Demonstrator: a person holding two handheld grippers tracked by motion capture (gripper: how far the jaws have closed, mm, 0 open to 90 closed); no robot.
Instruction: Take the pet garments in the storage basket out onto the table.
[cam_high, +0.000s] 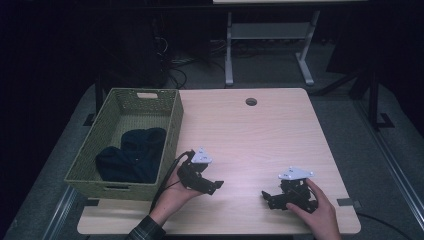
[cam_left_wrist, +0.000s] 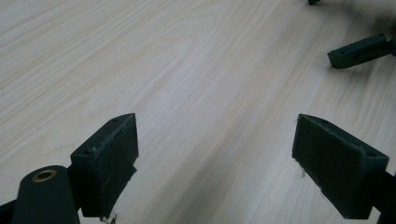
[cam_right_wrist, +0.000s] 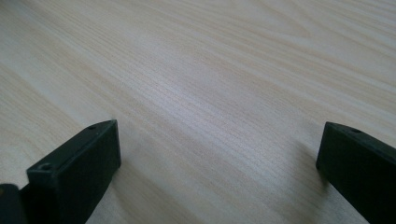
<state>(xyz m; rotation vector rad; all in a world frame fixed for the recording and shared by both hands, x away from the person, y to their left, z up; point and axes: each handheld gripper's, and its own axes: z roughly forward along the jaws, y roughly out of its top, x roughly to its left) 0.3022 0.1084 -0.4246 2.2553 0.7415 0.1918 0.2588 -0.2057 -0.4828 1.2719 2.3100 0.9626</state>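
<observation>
My left gripper (cam_high: 215, 186) rests low over the light wooden table (cam_high: 250, 135), just right of the green woven basket (cam_high: 172, 130), held in a hand with a plaid sleeve. Its jaws stand wide apart with bare wood between them (cam_left_wrist: 215, 154). My right gripper (cam_high: 267, 198) lies near the front right of the table, pointing left toward the other one. It is open too, nothing between its jaws (cam_right_wrist: 217, 163). A jaw of the right gripper (cam_left_wrist: 357, 51) shows at the upper right of the left gripper view. Dark blue clothing (cam_high: 132, 155) lies bundled in the basket.
The basket takes up the table's left side, overhanging the left edge. A round cable hole (cam_high: 251, 101) sits near the far edge. Beyond the table stand a white desk frame (cam_high: 270, 40) and cables on a dark floor.
</observation>
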